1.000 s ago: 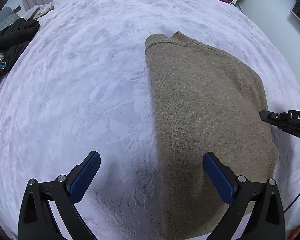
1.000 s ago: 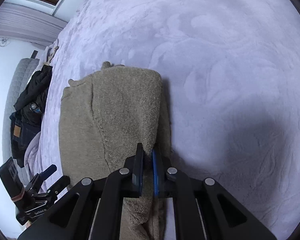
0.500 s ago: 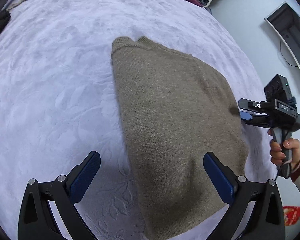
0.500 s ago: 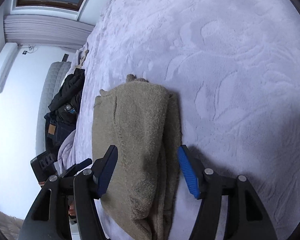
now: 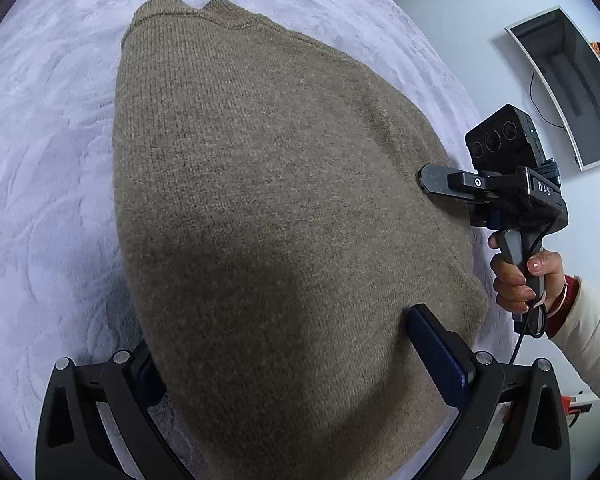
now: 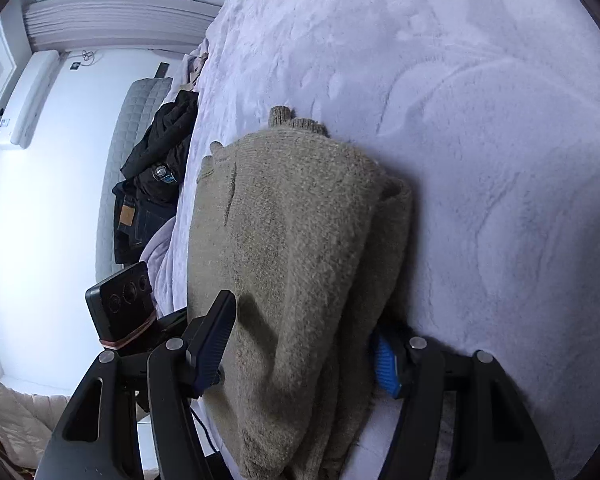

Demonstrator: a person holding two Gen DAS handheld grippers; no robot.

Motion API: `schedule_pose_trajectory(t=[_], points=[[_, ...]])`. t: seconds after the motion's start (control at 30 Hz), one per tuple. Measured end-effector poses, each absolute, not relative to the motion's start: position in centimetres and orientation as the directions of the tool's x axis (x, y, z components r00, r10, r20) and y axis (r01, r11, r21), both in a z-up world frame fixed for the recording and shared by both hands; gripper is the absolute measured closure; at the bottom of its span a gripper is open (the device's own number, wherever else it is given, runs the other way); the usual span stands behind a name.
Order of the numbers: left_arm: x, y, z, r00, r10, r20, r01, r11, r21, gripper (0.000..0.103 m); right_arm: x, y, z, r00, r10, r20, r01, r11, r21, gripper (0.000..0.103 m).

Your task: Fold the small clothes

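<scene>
In the right wrist view, from the left: a white wall (image 6: 40, 208), with a wall-mounted unit (image 6: 24, 100) at ten o'clock and a grey quilted headboard (image 6: 128, 152) beside it. Dark clothes (image 6: 156, 172) are heaped against the headboard at nine o'clock. The rest is a lilac embossed bedspread (image 6: 480, 120), filling twelve to four o'clock.

The folded brown sweater (image 6: 296, 264) lies on the bedspread at centre, running down to six o'clock. The right gripper (image 6: 300, 352) stands open astride its near end, gripping nothing, one blue pad (image 6: 384, 364) low beside the cloth.

In the left wrist view the left gripper (image 5: 300, 360) is spread wide over the sweater's near edge, not pinching it; its left pad is hidden under the cloth. A hand (image 5: 520, 280) grips a handle at four o'clock, and a wall screen (image 5: 564, 84) hangs at two o'clock.
</scene>
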State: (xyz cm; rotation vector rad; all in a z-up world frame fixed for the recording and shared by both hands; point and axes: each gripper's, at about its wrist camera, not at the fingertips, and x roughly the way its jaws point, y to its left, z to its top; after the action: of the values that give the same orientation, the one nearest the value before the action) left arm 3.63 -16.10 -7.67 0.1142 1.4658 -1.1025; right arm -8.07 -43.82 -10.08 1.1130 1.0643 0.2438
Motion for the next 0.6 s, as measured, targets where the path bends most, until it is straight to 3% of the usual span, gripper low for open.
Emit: schedule_pose_trajectory(t=[0.1, 0.13, 0.27, 0.6], points=[[3.0, -16.3, -7.5, -0.212, -0.508, -0.835, 0.658, 0.557, -0.506, 0.008, -7.7, -43.9, -11.5, 0.534, 0.625, -0.569, 0.393, 0.413, 0.822, 0.059], [2.9, -16.1, -7.1, -0.199, -0.512, -0.835, 0.667, 0.554, -0.498, 0.018, -7.7, -43.8, -11.5, 0.544, 0.624, -0.560, 0.399, 0.395, 0.827, 0.065], [3.1, -14.8, -5.6, -0.183, -0.550, -0.815, 0.658, 0.547, -0.517, 0.053, -8.2, -43.1, -10.2, 0.599, 0.607, -0.523, 0.384, 0.355, 0.852, 0.069], [1.4, -10.7, -0.6, -0.179, -0.631, -0.755, 0.679, 0.476, -0.559, 0.057, -8.9, -39.4, -4.4, 0.679, 0.595, -0.430, 0.325, 0.281, 0.903, 0.070]])
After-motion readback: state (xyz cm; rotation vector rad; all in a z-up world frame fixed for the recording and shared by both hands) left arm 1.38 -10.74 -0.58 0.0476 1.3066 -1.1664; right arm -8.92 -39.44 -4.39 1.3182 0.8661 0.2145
